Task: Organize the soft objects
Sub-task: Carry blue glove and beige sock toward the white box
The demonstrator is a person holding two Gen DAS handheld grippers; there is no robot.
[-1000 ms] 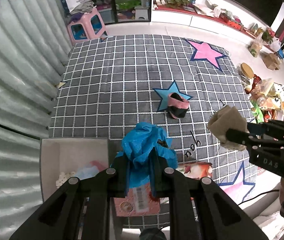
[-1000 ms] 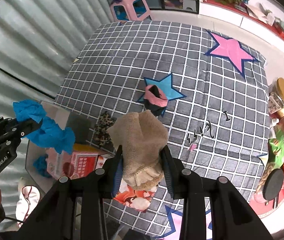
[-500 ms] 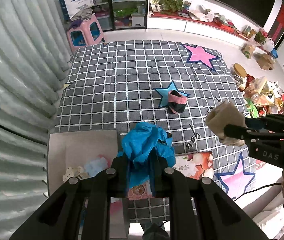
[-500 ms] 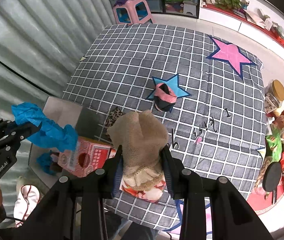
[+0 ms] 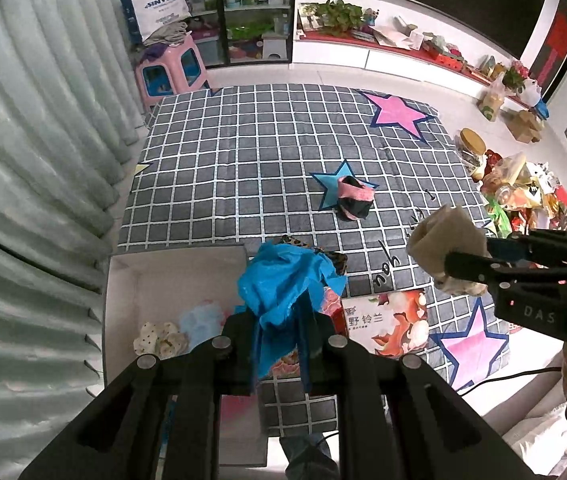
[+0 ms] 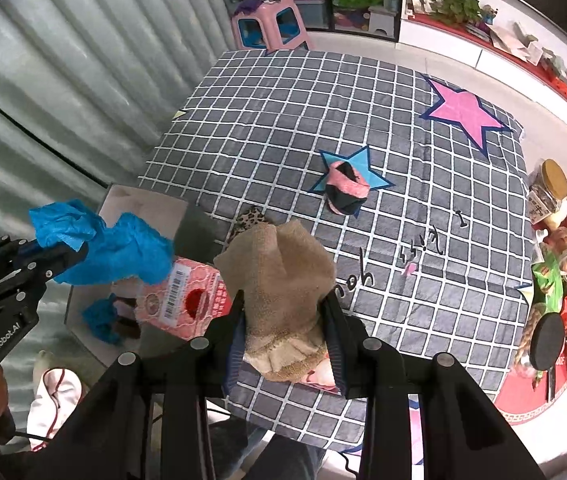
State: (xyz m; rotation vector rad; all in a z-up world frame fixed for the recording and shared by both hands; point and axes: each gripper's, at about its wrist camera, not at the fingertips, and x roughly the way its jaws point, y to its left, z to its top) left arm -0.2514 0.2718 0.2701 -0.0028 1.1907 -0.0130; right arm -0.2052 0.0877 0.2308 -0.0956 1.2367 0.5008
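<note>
Blue crumpled cloth sat pinched hard between the jaws of the left gripper, which were as close together as they go, the fabric bunching above the fingers and trailing below them. In the other hand, the right gripper was nearly as tight on a tan fleecy sock, its pale cuff hanging out beneath the pads.

Both tools had drawn back and a little upward over the last second. Against the picture from a second before, the checked mat looked smaller and more of the white storage box had come into the left wrist view, so that the blue cloth now hung over the box's right-hand edge rather than over the mat. That reads as a carry toward the box with both items lifted clear, not yet a release.

Just beyond the grippers lay two printed packets, a red one leaning at the box's rim and a floral one flat on the mat. Inside the box were a spotted bundle, a pale blue piece and, in the right wrist view, another blue scrap. A leopard-print item showed just past the box corner.

Farther out, a black-and-pink sock rested on a blue star of the mat, still to be gathered. Beyond stood a pink stool and shelving.
</note>
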